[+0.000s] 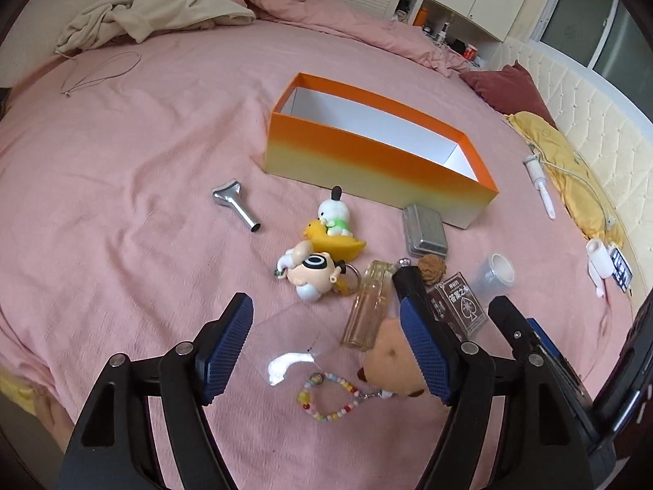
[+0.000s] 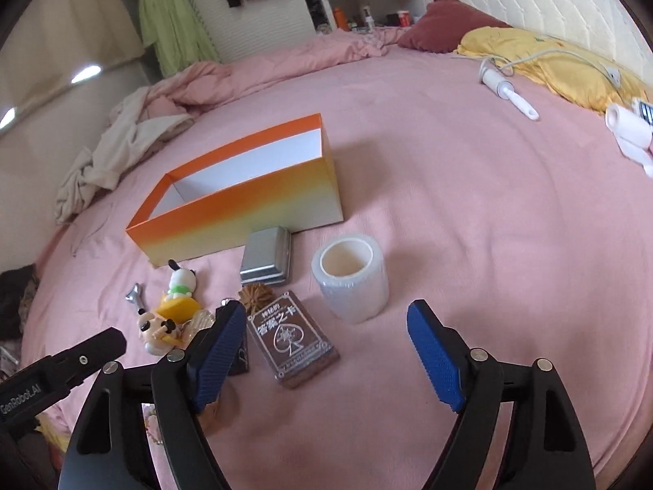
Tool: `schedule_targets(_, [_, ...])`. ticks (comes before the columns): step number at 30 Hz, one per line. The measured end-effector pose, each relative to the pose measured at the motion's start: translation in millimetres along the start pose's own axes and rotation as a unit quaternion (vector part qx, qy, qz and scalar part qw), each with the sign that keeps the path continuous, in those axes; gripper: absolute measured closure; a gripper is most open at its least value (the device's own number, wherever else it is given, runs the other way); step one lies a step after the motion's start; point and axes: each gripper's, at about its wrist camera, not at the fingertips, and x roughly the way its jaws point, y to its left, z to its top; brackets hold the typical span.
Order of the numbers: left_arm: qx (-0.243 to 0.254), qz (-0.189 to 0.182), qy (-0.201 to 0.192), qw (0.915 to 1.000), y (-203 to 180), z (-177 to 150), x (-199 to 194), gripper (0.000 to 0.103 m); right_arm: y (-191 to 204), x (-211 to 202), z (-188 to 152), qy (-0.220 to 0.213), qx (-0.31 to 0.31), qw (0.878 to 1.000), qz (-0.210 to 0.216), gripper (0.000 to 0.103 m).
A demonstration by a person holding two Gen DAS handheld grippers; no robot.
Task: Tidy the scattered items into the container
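An open orange box (image 1: 367,163) (image 2: 245,212) stands on the pink bed, nothing visible inside. In front of it lie a metal tin (image 1: 424,230) (image 2: 267,259), a white dog on a yellow duck (image 1: 334,224) (image 2: 179,290), a cartoon keychain figure (image 1: 314,269), a clear bottle (image 1: 367,306), a walnut (image 1: 432,269), a card deck (image 1: 461,302) (image 2: 292,339), a tape roll (image 1: 496,273) (image 2: 351,275), a silver nozzle (image 1: 236,204), a bead bracelet (image 1: 330,396) and a brown plush (image 1: 387,359). My left gripper (image 1: 326,339) is open above the bottle and a clear bag. My right gripper (image 2: 326,351) is open over the deck.
A lint roller (image 1: 538,181) (image 2: 510,90), a yellow pillow (image 2: 551,57) with a cable, a maroon pillow (image 1: 506,85) and a phone (image 1: 620,269) lie to the right. Crumpled clothes (image 1: 155,12) and a cord loop (image 1: 102,69) lie at the far left.
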Motion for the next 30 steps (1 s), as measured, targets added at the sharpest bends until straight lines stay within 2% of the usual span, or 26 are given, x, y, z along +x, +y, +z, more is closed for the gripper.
schedule_targets(3, [0.033,0.033,-0.011,0.9988,-13,-18,-2,0.028,-4,-9,-24,-0.029,-0.016,0.999,-0.019,0.022])
schedule_targets(5, [0.043,0.067,-0.011,0.9968,-23,-35,-4,0.028,-3,-10,-37,-0.030,-0.042,0.998,-0.039,0.022])
schedule_targets(6, [0.046,0.072,-0.012,0.9963,-27,-45,-7,0.028,-2,-10,-43,-0.027,-0.055,0.997,-0.050,0.022])
schedule_targets(9, [0.067,0.078,-0.019,0.9945,-36,-69,-9,0.029,0,-12,-53,-0.023,-0.068,0.995,-0.065,0.021])
schedule_targets(13, [0.026,0.092,-0.009,0.9954,-14,-75,1,0.028,0,-17,-62,-0.029,-0.082,0.995,-0.057,0.021])
schedule_targets(15, [0.021,0.079,-0.034,0.9960,-5,-80,2,0.025,-2,-17,-68,-0.042,-0.101,0.993,-0.045,0.020])
schedule_targets(17, [0.049,0.073,-0.053,0.9947,-7,-83,5,0.019,-3,-13,-72,-0.050,-0.123,0.991,-0.033,0.013])
schedule_targets(18, [0.070,0.079,-0.058,0.9928,-10,-85,8,0.018,-3,-10,-74,-0.054,-0.133,0.989,-0.025,0.006])
schedule_targets(19, [0.081,0.080,-0.061,0.9915,-11,-85,9,0.017,-4,-7,-76,-0.058,-0.144,0.988,-0.019,0.006])
schedule_targets(25, [0.064,0.077,-0.076,0.9920,-7,-85,12,0.016,-8,-3,-75,-0.056,-0.146,0.988,-0.014,0.006])
schedule_targets(30, [0.058,0.085,-0.069,0.9922,-8,-82,15,0.015,-9,0,-75,-0.055,-0.143,0.988,-0.022,0.006])
